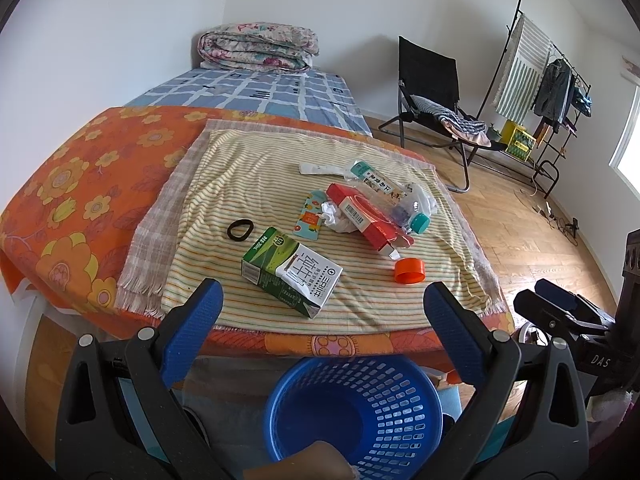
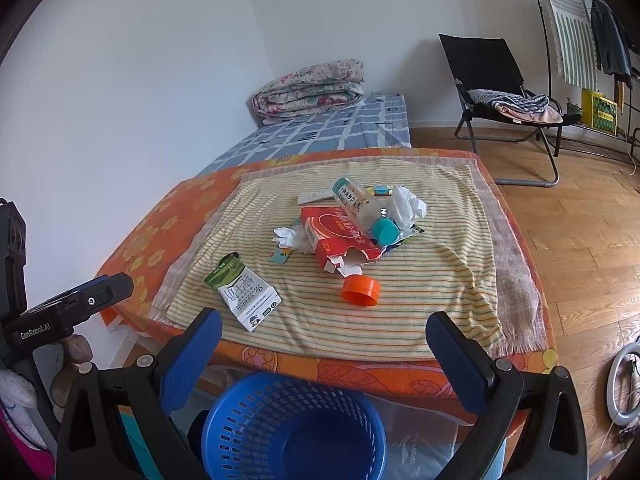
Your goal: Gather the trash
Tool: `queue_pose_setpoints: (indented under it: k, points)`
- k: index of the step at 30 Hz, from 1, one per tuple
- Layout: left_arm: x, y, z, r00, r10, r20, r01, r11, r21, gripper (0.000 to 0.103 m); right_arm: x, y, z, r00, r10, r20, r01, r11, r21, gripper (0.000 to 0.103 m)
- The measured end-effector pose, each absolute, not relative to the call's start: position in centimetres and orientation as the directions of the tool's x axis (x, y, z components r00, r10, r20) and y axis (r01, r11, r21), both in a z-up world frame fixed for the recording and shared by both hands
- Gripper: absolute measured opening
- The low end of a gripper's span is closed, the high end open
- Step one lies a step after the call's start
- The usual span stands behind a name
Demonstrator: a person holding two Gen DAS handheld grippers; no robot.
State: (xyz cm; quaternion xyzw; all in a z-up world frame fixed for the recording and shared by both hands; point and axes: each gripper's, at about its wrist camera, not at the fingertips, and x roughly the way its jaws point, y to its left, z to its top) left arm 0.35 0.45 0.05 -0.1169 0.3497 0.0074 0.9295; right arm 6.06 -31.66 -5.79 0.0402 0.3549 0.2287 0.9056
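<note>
Trash lies on a striped towel [image 1: 248, 172] on the bed end: a green and white milk carton [image 1: 290, 270] [image 2: 244, 294], an orange cap [image 1: 409, 271] [image 2: 360, 290], a torn red box [image 1: 366, 216] [image 2: 340, 236], a clear bottle with a teal cap [image 1: 394, 198] [image 2: 366, 210], crumpled white tissue [image 1: 336, 218] [image 2: 408, 206], and a black hair tie [image 1: 241, 229]. A blue mesh basket [image 1: 354, 412] [image 2: 294, 428] stands on the floor below the bed edge. My left gripper [image 1: 322, 316] and right gripper [image 2: 324, 340] are open and empty, above the basket, short of the trash.
The bed has an orange flowered cover [image 1: 80, 184], a blue checked sheet and a folded quilt [image 1: 258, 46] at the far end. A black folding chair [image 1: 436, 100] and a clothes rack [image 1: 552, 88] stand on the wooden floor to the right. A ring light [image 2: 624, 384] lies on the floor.
</note>
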Motion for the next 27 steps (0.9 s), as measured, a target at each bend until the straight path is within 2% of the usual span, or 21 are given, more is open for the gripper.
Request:
queue_pose_setpoints:
  k: [27]
  points:
    - [0.37,0.56,0.19,0.754,-0.072,-0.653,-0.097,0.971,-0.22,0.102,6.16,-31.48,-5.95,0.629,0.45,-0.634,-0.387,0.889,0.247,0.103]
